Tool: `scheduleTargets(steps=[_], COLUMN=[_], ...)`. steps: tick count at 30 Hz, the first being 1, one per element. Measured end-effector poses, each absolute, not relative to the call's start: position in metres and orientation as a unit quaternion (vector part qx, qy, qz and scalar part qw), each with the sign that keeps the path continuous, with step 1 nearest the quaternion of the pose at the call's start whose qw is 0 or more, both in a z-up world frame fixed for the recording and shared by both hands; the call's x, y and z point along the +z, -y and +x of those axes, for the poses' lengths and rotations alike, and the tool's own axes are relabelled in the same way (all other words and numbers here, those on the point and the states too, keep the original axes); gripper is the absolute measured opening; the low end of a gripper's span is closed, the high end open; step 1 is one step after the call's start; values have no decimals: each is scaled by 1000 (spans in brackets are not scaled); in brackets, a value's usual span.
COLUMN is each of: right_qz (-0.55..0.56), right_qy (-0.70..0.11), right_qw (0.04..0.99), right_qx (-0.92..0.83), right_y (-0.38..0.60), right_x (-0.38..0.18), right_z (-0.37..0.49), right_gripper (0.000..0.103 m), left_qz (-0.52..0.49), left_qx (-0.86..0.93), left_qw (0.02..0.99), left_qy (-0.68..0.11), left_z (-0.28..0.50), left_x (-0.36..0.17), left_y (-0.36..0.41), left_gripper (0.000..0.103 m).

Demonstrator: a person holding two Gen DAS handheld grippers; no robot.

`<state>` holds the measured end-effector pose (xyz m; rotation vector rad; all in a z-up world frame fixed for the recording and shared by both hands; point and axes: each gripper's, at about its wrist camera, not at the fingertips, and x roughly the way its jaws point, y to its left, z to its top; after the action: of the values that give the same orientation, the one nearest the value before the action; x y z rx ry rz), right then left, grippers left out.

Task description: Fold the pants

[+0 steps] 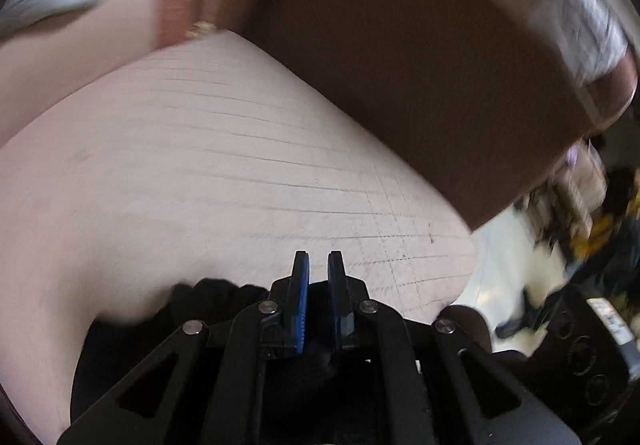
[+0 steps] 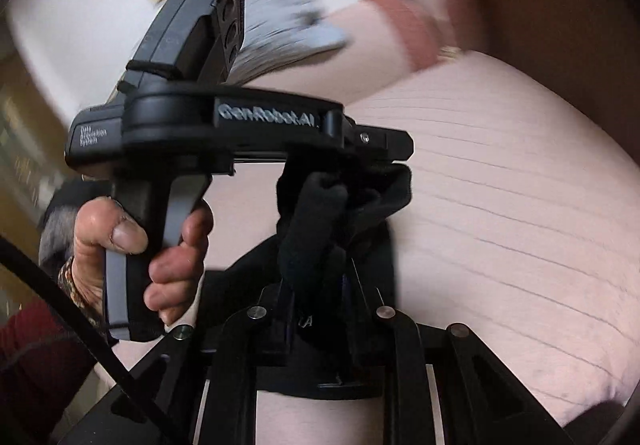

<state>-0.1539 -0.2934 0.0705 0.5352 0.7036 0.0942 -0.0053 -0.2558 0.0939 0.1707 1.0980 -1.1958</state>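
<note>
Pants [image 2: 340, 213] made of black cloth hang bunched up over the pale pink striped bed [image 2: 500, 205]. The left tongs [image 2: 394, 161] are squeezed shut on the top of the cloth, with a hand [image 2: 132, 245] gripping their handle. The right tongs [image 2: 320, 309] are nearly shut too, with the black cloth bunched between them, just under the left ones.

Left gripper [image 1: 318, 265]: black linkage arms, blue pads, silver rivets.
Casing: black, lettered "GenRobot.AI".
Left hand [image 2: 132, 257]: dark red sleeve [image 2: 36, 361], patterned cuff.
</note>
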Motion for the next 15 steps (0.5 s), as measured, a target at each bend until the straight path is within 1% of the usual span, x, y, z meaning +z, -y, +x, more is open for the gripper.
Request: scheduleTargets(steps=[3, 4, 8, 11, 15], right_qz=[222, 203, 149, 117, 80], right_qy=[-359, -371, -416, -442, -456], right_qw=[902, 901, 888, 879, 875], right_qx=[85, 98, 128, 138, 143], right_y=[250, 231, 175, 146, 119], right_x=[75, 74, 58, 42, 34], right_z=[-132, -123, -94, -81, -65], right_gripper=[21, 21, 21, 21, 21], left_qz=[-2, -22, -127, -178, -231], left_qx=[-501, -492, -445, -424, -410], left_qw=[713, 718, 728, 726, 721], left_qy=[-490, -492, -506, -511, -509], left_z=[10, 14, 24, 23, 23], left_x=[93, 88, 52, 27, 6], left_y=[175, 159, 69, 32, 7], left_gripper=[9, 9, 9, 8, 8])
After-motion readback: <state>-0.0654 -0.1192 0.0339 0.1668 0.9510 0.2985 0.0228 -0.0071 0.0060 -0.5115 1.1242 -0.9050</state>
